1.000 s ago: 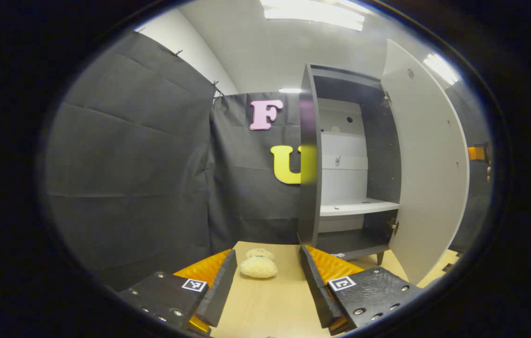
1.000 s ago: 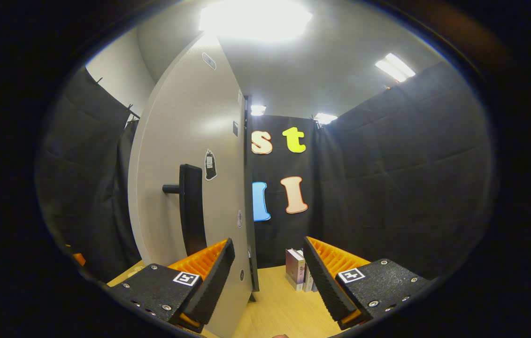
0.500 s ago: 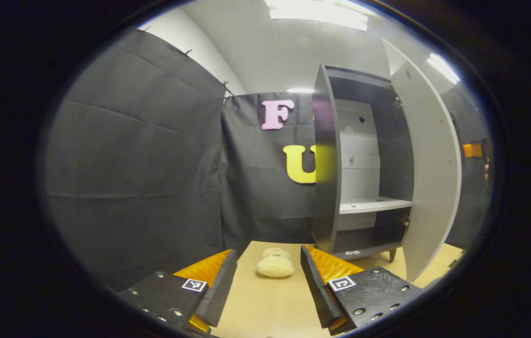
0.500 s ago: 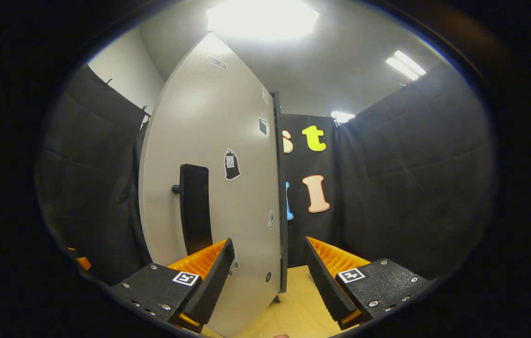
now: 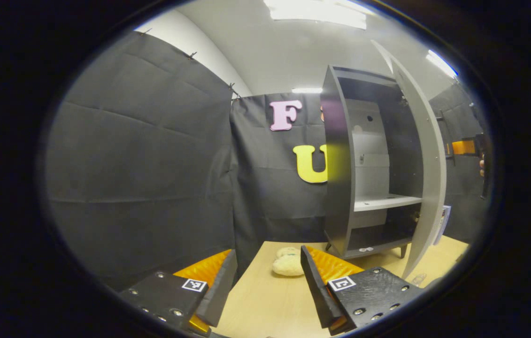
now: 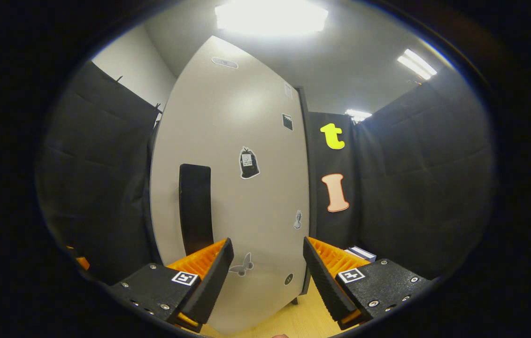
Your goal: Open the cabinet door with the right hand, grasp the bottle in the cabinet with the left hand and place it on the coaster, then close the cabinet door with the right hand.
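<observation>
Left claw (image 5: 265,286) spread wide and empty, low over the pale wooden bench (image 5: 265,310), a cream plush toy (image 5: 288,263) lying on the bench just beyond the fingertips. Farther right, dark cabinet (image 5: 340,188) standing on short legs, cabinet door (image 5: 427,164) partly ajar and seen nearly edge-on, a pale shelf (image 5: 385,203) bare inside. Right claw (image 6: 267,277) also spread wide, gripping nothing, facing the outer face of the pale door (image 6: 232,188) close up; black upright handle (image 6: 196,206) just left of the near finger, small stickers (image 6: 248,163) scattered over the panel. Books (image 6: 361,253) lying on the bench past the door's right edge. Bottle and coaster impossible to locate from either view.
</observation>
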`<state>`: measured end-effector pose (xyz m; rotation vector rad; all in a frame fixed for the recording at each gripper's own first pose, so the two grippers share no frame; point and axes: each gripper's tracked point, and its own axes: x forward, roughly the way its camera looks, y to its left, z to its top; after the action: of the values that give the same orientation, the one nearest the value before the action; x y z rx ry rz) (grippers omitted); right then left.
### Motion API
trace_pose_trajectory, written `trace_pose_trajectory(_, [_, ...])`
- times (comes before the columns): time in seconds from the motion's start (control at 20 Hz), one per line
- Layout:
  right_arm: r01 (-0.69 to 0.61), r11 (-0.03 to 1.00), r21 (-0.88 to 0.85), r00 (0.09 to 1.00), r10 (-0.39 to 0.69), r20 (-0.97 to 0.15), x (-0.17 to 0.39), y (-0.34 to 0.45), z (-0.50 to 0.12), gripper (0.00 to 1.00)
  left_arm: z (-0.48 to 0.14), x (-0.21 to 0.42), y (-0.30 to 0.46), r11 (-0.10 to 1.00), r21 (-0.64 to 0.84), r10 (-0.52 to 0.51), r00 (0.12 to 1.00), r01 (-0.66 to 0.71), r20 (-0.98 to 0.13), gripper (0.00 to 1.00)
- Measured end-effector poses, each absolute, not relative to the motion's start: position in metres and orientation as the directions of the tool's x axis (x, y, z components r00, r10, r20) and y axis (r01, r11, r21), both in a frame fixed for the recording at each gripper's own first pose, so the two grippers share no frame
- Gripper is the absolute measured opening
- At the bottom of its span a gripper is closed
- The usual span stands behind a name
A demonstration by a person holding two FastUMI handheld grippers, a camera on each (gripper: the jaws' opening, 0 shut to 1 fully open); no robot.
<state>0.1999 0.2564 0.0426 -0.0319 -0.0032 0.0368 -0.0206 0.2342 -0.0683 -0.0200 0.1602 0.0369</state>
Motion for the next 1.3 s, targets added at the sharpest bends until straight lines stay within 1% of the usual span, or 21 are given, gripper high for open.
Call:
trace_pose_trajectory(0.05, [-0.052, 0.998, -0.032, 0.999, 0.052, 0.004, 0.205, 0.264, 0.041, 0.93, -0.067, -0.021, 0.239, 0.999, -0.012, 0.041, 0.987, -0.043, -0.158, 0.78])
trace_pose_trajectory(0.1, [-0.064, 0.997, -0.032, 0.998, 0.064, 0.004, 0.208, 0.271, 0.041, 0.93, -0.066, -0.022, 0.242, 0.999, -0.006, 0.046, 0.986, -0.048, -0.158, 0.78])
trace_pose_trajectory(0.15, [-0.073, 0.997, -0.029, 0.997, 0.073, 0.004, 0.212, 0.277, 0.04, 0.94, -0.065, -0.023, 0.246, 0.999, -0.001, 0.052, 0.986, -0.053, -0.157, 0.75])
trace_pose_trajectory(0.2, [-0.082, 0.996, -0.025, 0.997, 0.082, 0.0, 0.215, 0.282, 0.039, 0.94, -0.063, -0.024, 0.25, 0.998, 0.004, 0.056, 0.986, -0.056, -0.157, 0.78])
trace_pose_trajectory(0.3, [-0.093, 0.996, -0.015, 0.996, 0.093, -0.012, 0.219, 0.289, 0.036, 0.94, -0.06, -0.025, 0.254, 0.998, 0.009, 0.061, 0.986, -0.061, -0.154, 0.78])
trace_pose_trajectory(0.35, [-0.096, 0.995, -0.013, 0.995, 0.096, -0.014, 0.22, 0.291, 0.036, 0.94, -0.058, -0.024, 0.256, 0.998, 0.008, 0.061, 0.987, -0.061, -0.151, 0.82])
trace_pose_trajectory(0.6, [-0.122, 0.992, -0.037, 0.992, 0.122, -0.008, 0.214, 0.293, 0.039, 0.94, -0.054, -0.015, 0.244, 0.998, -0.009, 0.057, 0.988, -0.059, -0.146, 0.82])
trace_pose_trajectory(0.75, [-0.136, 0.989, -0.058, 0.991, 0.136, -0.002, 0.209, 0.278, 0.038, 0.94, -0.047, -0.009, 0.219, 0.999, -0.022, 0.042, 0.989, -0.046, -0.141, 0.82])
trace_pose_trajectory(0.8, [-0.147, 0.988, -0.054, 0.989, 0.146, -0.008, 0.205, 0.273, 0.036, 0.92, -0.044, -0.007, 0.209, 0.999, -0.025, 0.035, 0.99, -0.039, -0.137, 0.82])
trace_pose_trajectory(0.85, [-0.157, 0.986, -0.047, 0.988, 0.157, -0.011, 0.203, 0.269, 0.035, 0.94, -0.039, -0.005, 0.199, 0.999, -0.027, 0.029, 0.991, -0.033, -0.133, 0.8])
trace_pose_trajectory(0.9, [-0.161, 0.986, -0.042, 0.987, 0.161, -0.011, 0.201, 0.263, 0.035, 0.92, -0.037, -0.004, 0.189, 0.999, -0.028, 0.023, 0.991, -0.026, -0.129, 0.78])
trace_pose_trajectory(0.95, [-0.164, 0.986, -0.041, 0.987, 0.163, -0.014, 0.199, 0.254, 0.036, 0.94, -0.033, -0.003, 0.177, 0.999, -0.03, 0.014, 0.992, -0.018, -0.126, 0.76])
trace_pose_trajectory(1.0, [-0.165, 0.985, -0.042, 0.986, 0.165, -0.015, 0.198, 0.245, 0.036, 0.94, -0.028, -0.003, 0.164, 0.999, -0.032, 0.005, 0.992, -0.009, -0.123, 0.74])
trace_pose_trajectory(1.1, [-0.164, 0.985, -0.049, 0.986, 0.163, -0.014, 0.195, 0.226, 0.036, 0.94, -0.02, -0.002, 0.144, 0.999, -0.036, -0.009, 0.993, 0.005, -0.118, 0.74])
trace_pose_trajectory(1.15, [-0.161, 0.986, -0.049, 0.987, 0.161, -0.015, 0.193, 0.217, 0.035, 0.94, -0.016, -0.002, 0.132, 0.999, -0.038, -0.019, 0.993, 0.014, -0.117, 0.78])
trace_pose_trajectory(1.2, [-0.159, 0.986, -0.044, 0.987, 0.158, -0.015, 0.191, 0.208, 0.035, 0.92, -0.013, -0.002, 0.122, 0.999, -0.039, -0.027, 0.993, 0.023, -0.115, 0.82])
trace_pose_trajectory(1.25, [-0.155, 0.987, -0.036, 0.988, 0.155, -0.014, 0.191, 0.199, 0.035, 0.94, -0.01, 0.001, 0.111, 0.999, -0.037, -0.037, 0.993, 0.033, -0.116, 0.82])
trace_pose_trajectory(1.3, [-0.151, 0.988, -0.026, 0.989, 0.15, -0.015, 0.19, 0.19, 0.034, 0.92, -0.007, 0.004, 0.1, 0.999, -0.034, -0.045, 0.992, 0.041, -0.116, 0.82])
